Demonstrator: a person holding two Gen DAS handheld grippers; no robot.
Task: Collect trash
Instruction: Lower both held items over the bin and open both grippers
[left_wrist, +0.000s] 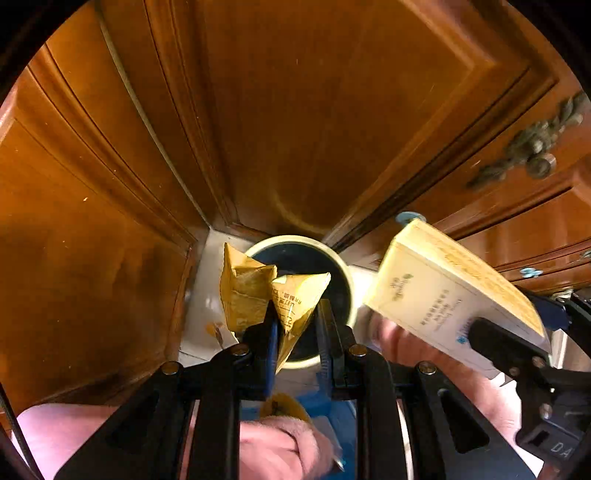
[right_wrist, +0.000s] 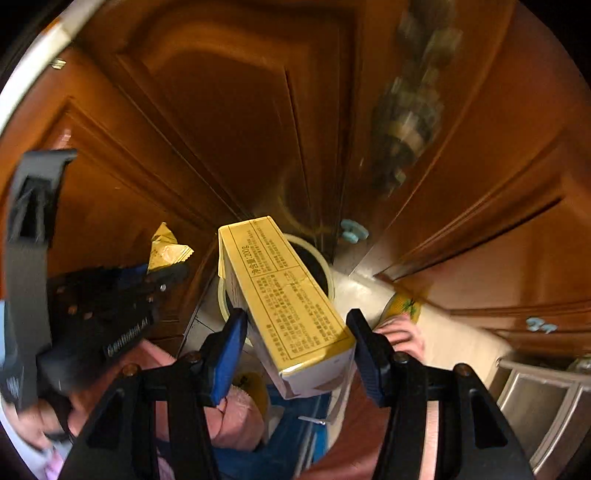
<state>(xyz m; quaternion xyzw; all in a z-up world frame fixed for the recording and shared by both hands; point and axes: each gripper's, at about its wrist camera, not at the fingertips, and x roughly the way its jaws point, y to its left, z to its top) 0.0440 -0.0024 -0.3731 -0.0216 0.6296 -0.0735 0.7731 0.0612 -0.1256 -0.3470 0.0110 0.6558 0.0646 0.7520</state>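
Observation:
My left gripper is open, with a crumpled yellow wrapper resting against its left finger between the jaws, above a round cream-rimmed bin with a dark inside. The wrapper also shows in the right wrist view. My right gripper holds a yellow and white carton between its fingers, tilted over the same bin. In the left wrist view the carton hangs to the right of the bin.
Brown wooden cabinet doors surround the bin on a pale floor. An ornate metal handle is on the right door. The person's feet and slipper stand beside the bin. A metal step stool is at the right.

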